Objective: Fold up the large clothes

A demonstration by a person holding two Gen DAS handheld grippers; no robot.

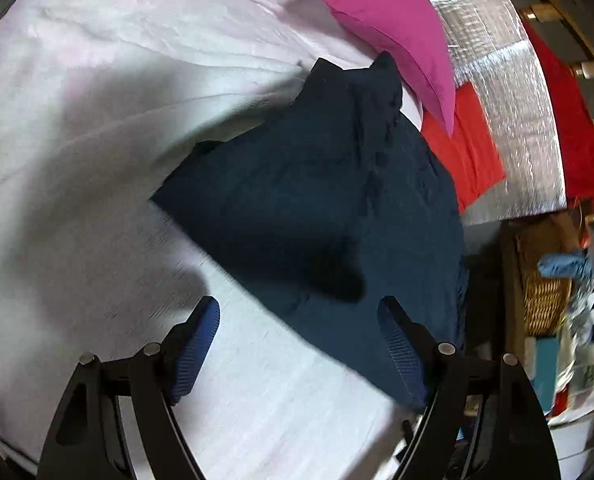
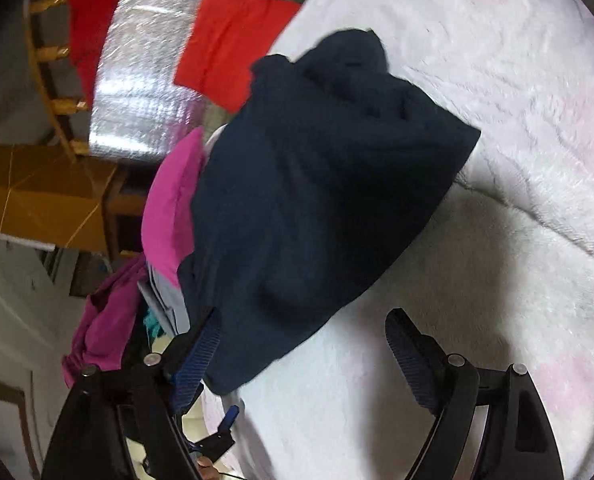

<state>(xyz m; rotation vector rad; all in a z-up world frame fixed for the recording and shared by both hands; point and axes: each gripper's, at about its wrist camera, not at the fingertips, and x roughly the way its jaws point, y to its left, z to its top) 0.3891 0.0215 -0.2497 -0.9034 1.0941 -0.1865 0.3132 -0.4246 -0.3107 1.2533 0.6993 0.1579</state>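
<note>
A folded dark navy garment (image 1: 329,200) lies on the pale bed sheet (image 1: 97,80), close to the bed's edge. My left gripper (image 1: 297,308) hovers over the garment's near edge, open, its blue pads apart with nothing pressed between them. In the right wrist view the same navy garment (image 2: 317,200) fills the middle. My right gripper (image 2: 303,316) is open wide at its lower edge. Its left finger (image 2: 201,352) sits beside the garment's corner and the right finger (image 2: 413,356) is over bare sheet (image 2: 497,320).
A magenta cloth (image 1: 397,28) and a red cloth (image 1: 465,148) lie beyond the garment, next to a silver foil mat (image 1: 509,100). A wicker basket (image 1: 545,292) stands off the bed's edge. A cardboard box (image 2: 37,196) and wooden rails (image 2: 57,104) lie beyond.
</note>
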